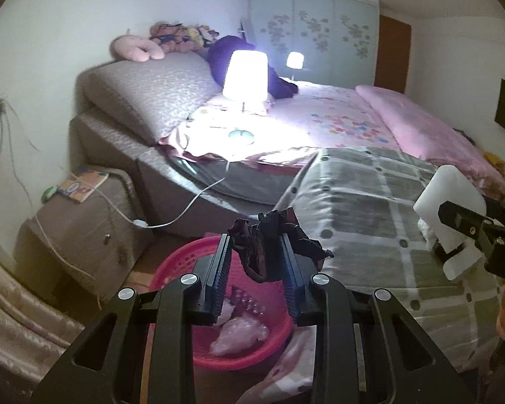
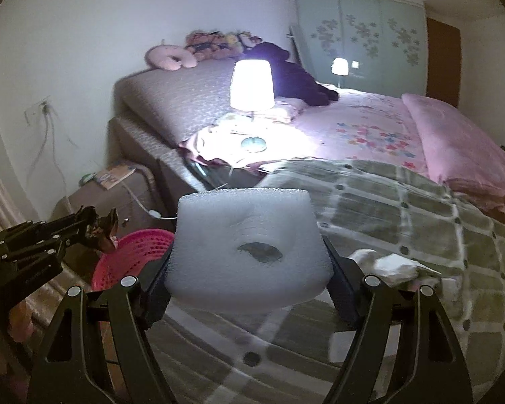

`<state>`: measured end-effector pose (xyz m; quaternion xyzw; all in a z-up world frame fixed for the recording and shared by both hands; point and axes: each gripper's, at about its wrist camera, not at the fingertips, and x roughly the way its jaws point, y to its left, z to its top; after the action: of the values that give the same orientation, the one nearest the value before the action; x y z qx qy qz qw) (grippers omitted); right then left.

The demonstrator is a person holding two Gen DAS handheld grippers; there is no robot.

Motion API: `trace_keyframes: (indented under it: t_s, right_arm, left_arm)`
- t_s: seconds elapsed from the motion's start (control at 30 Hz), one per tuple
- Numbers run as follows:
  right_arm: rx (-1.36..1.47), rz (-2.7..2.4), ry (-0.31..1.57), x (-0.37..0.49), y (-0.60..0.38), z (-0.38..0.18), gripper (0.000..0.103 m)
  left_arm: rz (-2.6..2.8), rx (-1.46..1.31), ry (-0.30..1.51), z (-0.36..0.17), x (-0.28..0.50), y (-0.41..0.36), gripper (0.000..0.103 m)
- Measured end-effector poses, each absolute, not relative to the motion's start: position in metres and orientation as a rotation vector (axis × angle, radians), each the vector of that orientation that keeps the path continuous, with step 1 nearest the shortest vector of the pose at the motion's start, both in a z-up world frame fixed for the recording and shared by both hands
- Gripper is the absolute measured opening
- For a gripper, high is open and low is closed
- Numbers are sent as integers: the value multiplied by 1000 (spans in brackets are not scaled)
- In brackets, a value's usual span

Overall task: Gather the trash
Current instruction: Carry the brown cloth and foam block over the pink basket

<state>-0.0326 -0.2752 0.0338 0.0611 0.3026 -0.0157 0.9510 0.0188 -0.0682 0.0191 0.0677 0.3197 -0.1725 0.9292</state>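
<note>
My left gripper point(image 1: 256, 239) is shut on a dark crumpled wrapper point(image 1: 269, 245) and holds it above the pink basket point(image 1: 175, 262) on the floor beside the bed. The basket holds crumpled clear plastic point(image 1: 239, 335). My right gripper point(image 2: 247, 252) is shut on a white foam piece point(image 2: 245, 235) with a hole in it, above the plaid blanket point(image 2: 404, 222). The right gripper also shows in the left wrist view point(image 1: 468, 229), and the left gripper with its wrapper in the right wrist view point(image 2: 97, 229). Crumpled white tissue point(image 2: 394, 264) lies on the blanket to the right of the right gripper.
A lit lamp point(image 1: 245, 77) stands on the bed, its cord point(image 1: 185, 208) trailing to the floor. A brown nightstand point(image 1: 80, 229) with a book stands left of the basket. Pink quilt point(image 1: 431, 128), grey headboard cushions and plush toys point(image 1: 175, 38) lie further back.
</note>
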Motion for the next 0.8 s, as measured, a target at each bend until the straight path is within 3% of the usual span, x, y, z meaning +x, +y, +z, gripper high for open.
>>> trace_keyframes:
  t_s: [0.8]
  right_arm:
    - [123,112,708,10,-218,12,75]
  left_arm:
    - [-250,93,701,-1,34,-23,27]
